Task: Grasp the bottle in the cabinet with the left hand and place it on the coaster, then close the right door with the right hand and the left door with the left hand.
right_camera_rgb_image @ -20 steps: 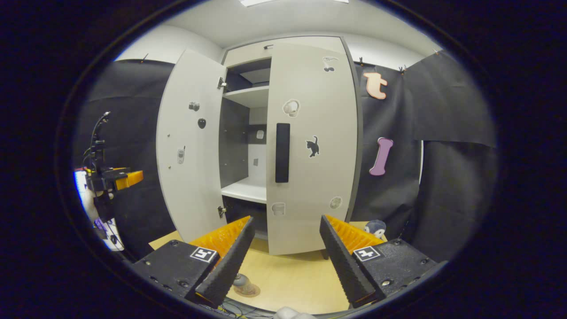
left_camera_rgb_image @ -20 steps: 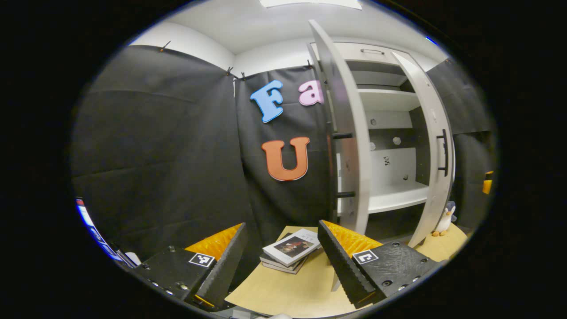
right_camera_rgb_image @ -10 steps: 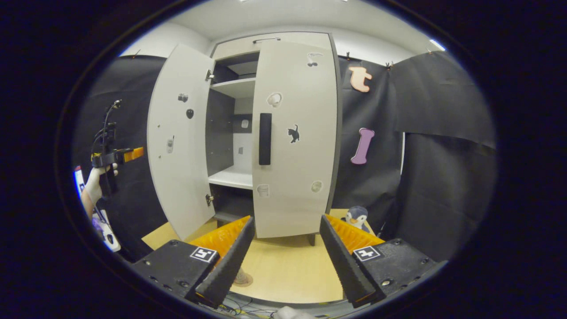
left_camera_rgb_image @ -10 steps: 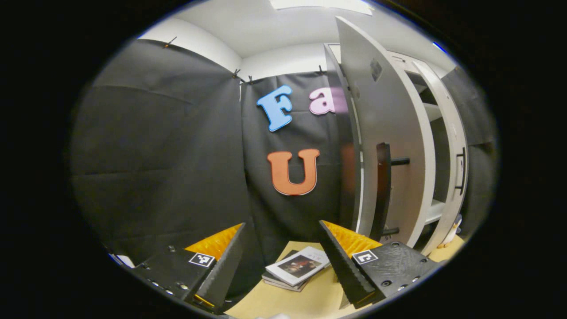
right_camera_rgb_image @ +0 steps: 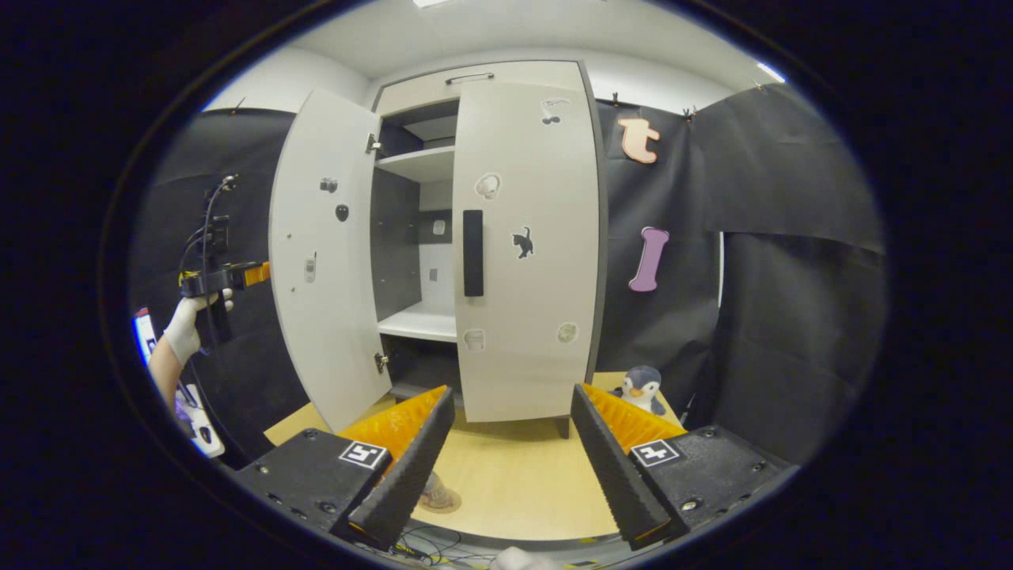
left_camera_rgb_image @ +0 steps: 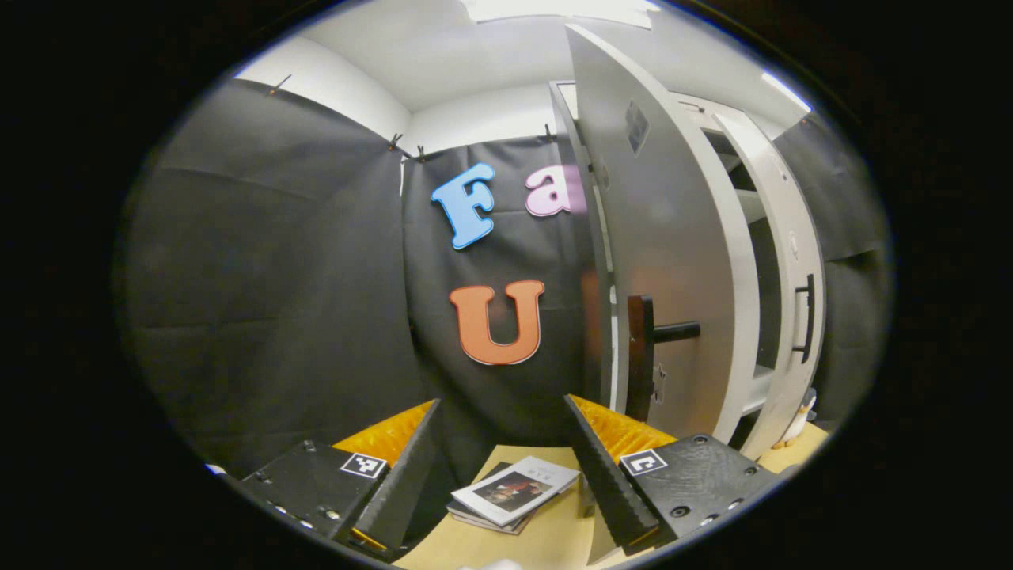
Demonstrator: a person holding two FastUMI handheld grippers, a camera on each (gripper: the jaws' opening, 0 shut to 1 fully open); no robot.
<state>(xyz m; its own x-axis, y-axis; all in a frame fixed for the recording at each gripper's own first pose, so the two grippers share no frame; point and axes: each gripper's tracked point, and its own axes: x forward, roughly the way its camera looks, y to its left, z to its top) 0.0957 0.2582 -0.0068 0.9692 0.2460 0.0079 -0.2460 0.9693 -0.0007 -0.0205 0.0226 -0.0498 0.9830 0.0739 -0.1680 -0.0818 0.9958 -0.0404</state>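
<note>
The pale cabinet (right_camera_rgb_image: 443,83) stands at the back of the wooden table (right_camera_rgb_image: 514,483). Its right door (right_camera_rgb_image: 526,237) looks shut or nearly shut. Its left door (right_camera_rgb_image: 324,269) stands wide open. In the left gripper view I face that left door's outer side (left_camera_rgb_image: 673,261) and its dark handle (left_camera_rgb_image: 641,356). My left gripper (left_camera_rgb_image: 498,475) is open and empty, a little short of the door. A gloved hand (right_camera_rgb_image: 186,328) holds it left of the door. My right gripper (right_camera_rgb_image: 506,467) is open and empty over the table. The bottle's base on the coaster (right_camera_rgb_image: 437,497) peeks out beside its left finger.
A stack of books (left_camera_rgb_image: 514,492) lies on the table by the left door's foot. A toy penguin (right_camera_rgb_image: 641,384) sits at the cabinet's right corner. Black cloth walls close in on both sides. Cables lie at the table's near edge (right_camera_rgb_image: 427,546).
My left gripper has risen and swung round from facing the cabinet's inside to facing the left door's outer side. My right gripper has drawn back a little from the right door.
</note>
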